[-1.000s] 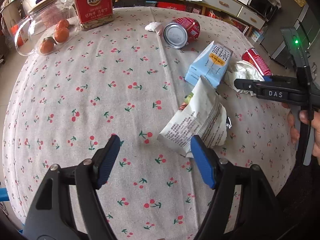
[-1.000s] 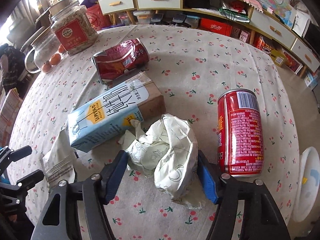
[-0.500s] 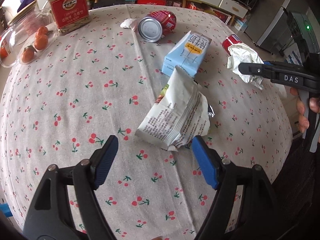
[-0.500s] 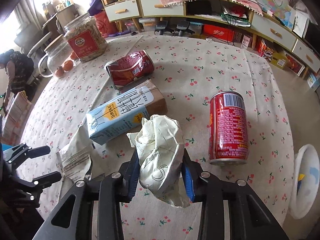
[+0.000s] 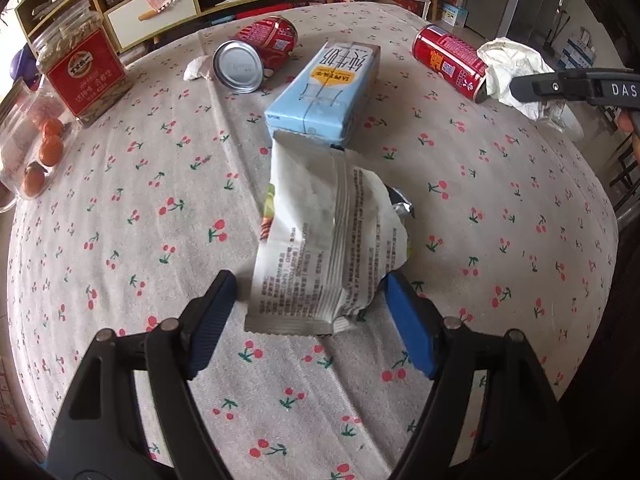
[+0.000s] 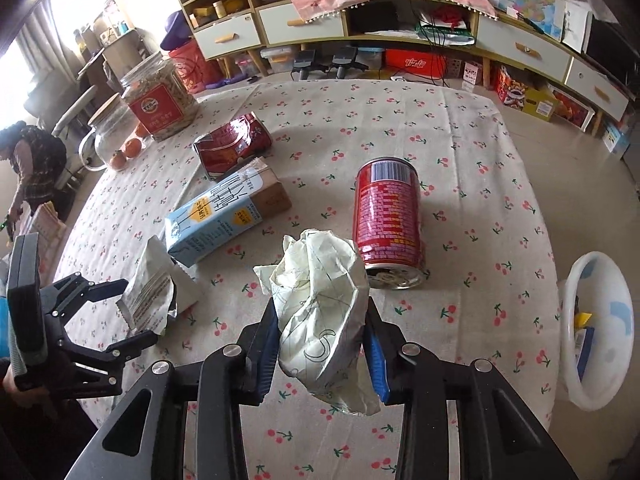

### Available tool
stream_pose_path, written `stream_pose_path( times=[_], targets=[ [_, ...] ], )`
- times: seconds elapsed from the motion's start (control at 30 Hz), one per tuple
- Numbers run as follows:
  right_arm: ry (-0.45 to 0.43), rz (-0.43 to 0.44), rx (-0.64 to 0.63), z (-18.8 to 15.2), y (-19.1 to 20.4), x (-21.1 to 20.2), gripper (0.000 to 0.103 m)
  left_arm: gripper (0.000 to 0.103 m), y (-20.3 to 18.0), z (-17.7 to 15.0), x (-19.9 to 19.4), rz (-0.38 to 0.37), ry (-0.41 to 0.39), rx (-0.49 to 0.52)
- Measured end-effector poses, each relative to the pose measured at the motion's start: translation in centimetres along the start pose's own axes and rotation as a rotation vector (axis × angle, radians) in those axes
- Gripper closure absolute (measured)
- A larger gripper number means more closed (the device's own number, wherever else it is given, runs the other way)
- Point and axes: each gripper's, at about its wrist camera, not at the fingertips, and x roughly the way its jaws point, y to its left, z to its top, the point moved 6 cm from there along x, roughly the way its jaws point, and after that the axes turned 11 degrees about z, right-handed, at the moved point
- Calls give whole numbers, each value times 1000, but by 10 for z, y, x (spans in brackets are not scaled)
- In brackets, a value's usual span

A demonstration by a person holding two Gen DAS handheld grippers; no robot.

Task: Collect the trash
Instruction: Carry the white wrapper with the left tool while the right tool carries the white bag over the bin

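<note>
Our right gripper point(image 6: 322, 354) clamped on the crumpled cream paper wad point(image 6: 320, 312), left gripper point(image 5: 310, 320) spread wide around the torn white snack wrapper point(image 5: 320, 248), only the right view showing a white plastic bin point(image 6: 596, 324) at three o'clock, cherry-print tablecloth point(image 5: 500, 200), shelving behind.

Both cams are sitting right behind their own fingers, looking forward and down at the cherry-print tablecloth point(image 5: 120, 208). The left wrist one is hovering low and close at the near edge, facing across toward the shelving, with the snack wrapper point(image 5: 324, 252) filling the middle. The right wrist one is looking in from the table's right side, a bit higher, facing the shelves and window. They're overlapping a lot: both are catching the blue milk carton point(image 5: 324, 92) point(image 6: 224, 212), the wrapper point(image 6: 150, 292), the red cans and the big jar point(image 5: 82, 72) point(image 6: 158, 104). Each is also seeing the other gripper at its frame edge.
</note>
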Motion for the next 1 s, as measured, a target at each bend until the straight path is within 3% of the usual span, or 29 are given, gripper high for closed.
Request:
stream_pose_path(
  times=[0.17, 0.5, 1.0],
  targets=[
    [-7, -11, 18, -3, -8, -5, 64, 45, -9, 2, -2, 13, -20, -9],
    [-20, -24, 40, -9, -19, -15, 64, 48, 0, -1, -22, -51, -56, -95],
    [-97, -29, 104, -17, -49, -56, 64, 48, -9, 30, -51, -124, -112, -184]
  ],
)
